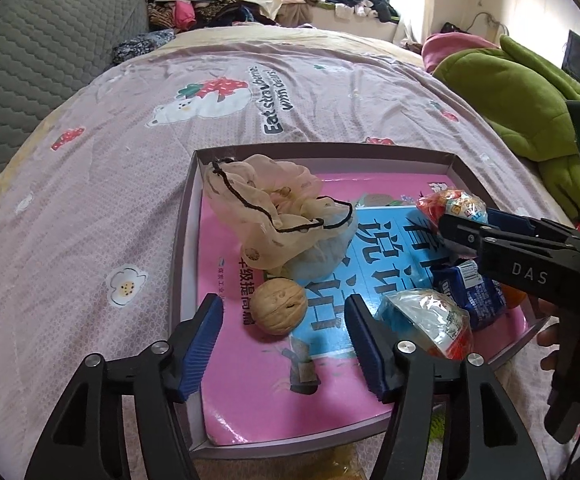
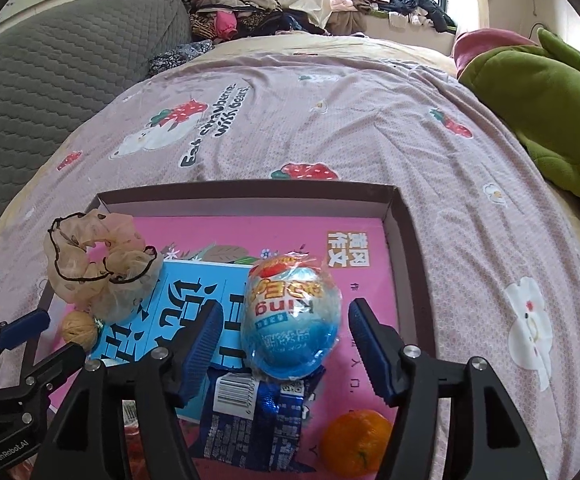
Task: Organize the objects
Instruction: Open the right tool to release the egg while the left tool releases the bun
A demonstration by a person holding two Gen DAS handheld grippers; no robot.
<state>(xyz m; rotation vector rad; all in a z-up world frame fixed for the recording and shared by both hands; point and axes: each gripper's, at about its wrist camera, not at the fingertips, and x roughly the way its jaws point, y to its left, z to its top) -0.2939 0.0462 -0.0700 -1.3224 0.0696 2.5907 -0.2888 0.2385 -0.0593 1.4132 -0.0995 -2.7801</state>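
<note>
While both tools are hovering over the shallow box [image 1: 188, 216] lying on the bed [image 1: 90, 200], the left hand-held gripper [image 1: 284, 344] is standing released, its blue pads spread wide with nothing between them. Just ahead of its open jaws, the walnut [image 1: 278, 306] is resting on the pink book [image 1: 250, 400] that is lining the box, and just beyond the walnut the sheer scrunchie [image 1: 266, 208] is lying bunched up. The right hand-held gripper [image 2: 286, 340] is likewise hanging released, its jaws parted on either side of the blue wrapped egg [image 2: 291, 320] without pressing on it. The egg is sitting directly ahead between the pads, leaning on the blue snack packet [image 2: 250, 420] just below them. Below the right pad, the orange [image 2: 355, 442] is lying in the box's near corner.
</note>
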